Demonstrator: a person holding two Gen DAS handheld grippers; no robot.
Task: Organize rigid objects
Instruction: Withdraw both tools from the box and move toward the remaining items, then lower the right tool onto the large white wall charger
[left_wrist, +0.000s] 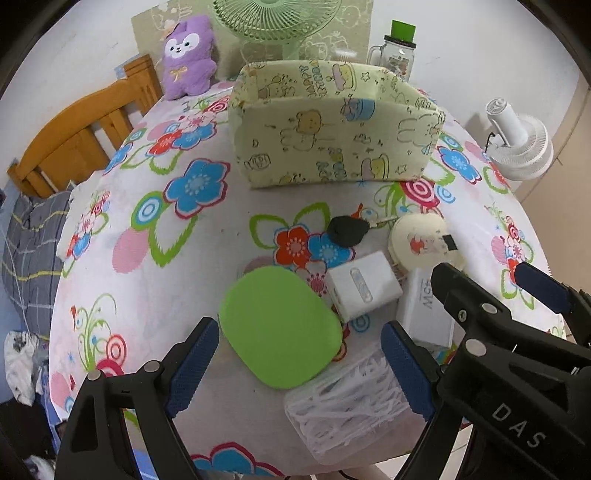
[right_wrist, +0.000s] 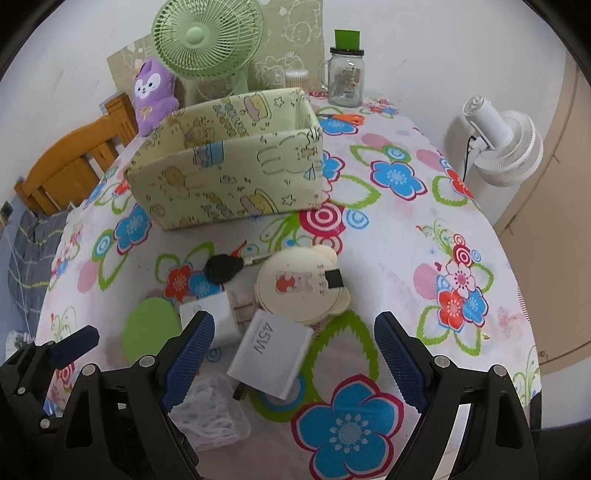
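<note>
On the flowered tablecloth lies a cluster of small things: a flat green oval piece (left_wrist: 280, 326), a white plug adapter (left_wrist: 364, 290), a white 45W charger (right_wrist: 271, 354), a cream round case (right_wrist: 301, 286), a black car key (right_wrist: 221, 268) and a clear box of floss picks (left_wrist: 351, 410). My left gripper (left_wrist: 301, 365) hangs open just above the green piece, a finger on each side, touching nothing. My right gripper (right_wrist: 291, 363) is open over the 45W charger, which sits between its blue pads without contact. Behind the cluster stands an open fabric storage box (right_wrist: 229, 173).
A purple plush (left_wrist: 190, 55), a green desk fan (right_wrist: 207, 37) and a glass jar (right_wrist: 345, 79) stand at the table's far edge, with orange scissors (right_wrist: 341, 118) nearby. A wooden chair (left_wrist: 81, 129) is at the left and a white floor fan (right_wrist: 502, 144) at the right.
</note>
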